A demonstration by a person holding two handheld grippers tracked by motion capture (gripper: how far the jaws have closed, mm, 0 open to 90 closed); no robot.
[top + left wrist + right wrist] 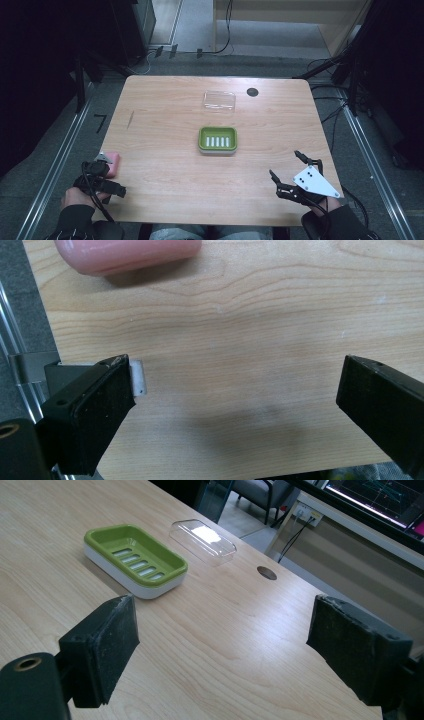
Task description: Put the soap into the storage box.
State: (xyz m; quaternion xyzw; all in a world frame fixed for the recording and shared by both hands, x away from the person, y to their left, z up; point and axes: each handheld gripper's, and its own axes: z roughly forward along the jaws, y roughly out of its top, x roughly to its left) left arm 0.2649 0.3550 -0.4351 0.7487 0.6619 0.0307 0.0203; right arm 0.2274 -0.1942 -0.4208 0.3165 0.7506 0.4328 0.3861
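Observation:
A pink bar of soap (114,164) lies at the table's left edge; in the left gripper view the soap (127,255) sits just beyond my jaws. My left gripper (111,189) (240,385) hovers close over the wood near the front left corner, open and holding nothing. A green soap dish (217,140) (135,560) with a slotted floor rests at the table's middle. Behind it lies a clear plastic lid (219,100) (202,541). My right gripper (286,165) (222,645) is open near the front right, aimed toward the dish, nothing between its jaws.
The light wooden table (165,110) has a round dark cable hole (252,92) (266,573) at the back right. Metal rails (60,165) run along the floor on both sides. Cables and dark stands crowd the floor behind the table.

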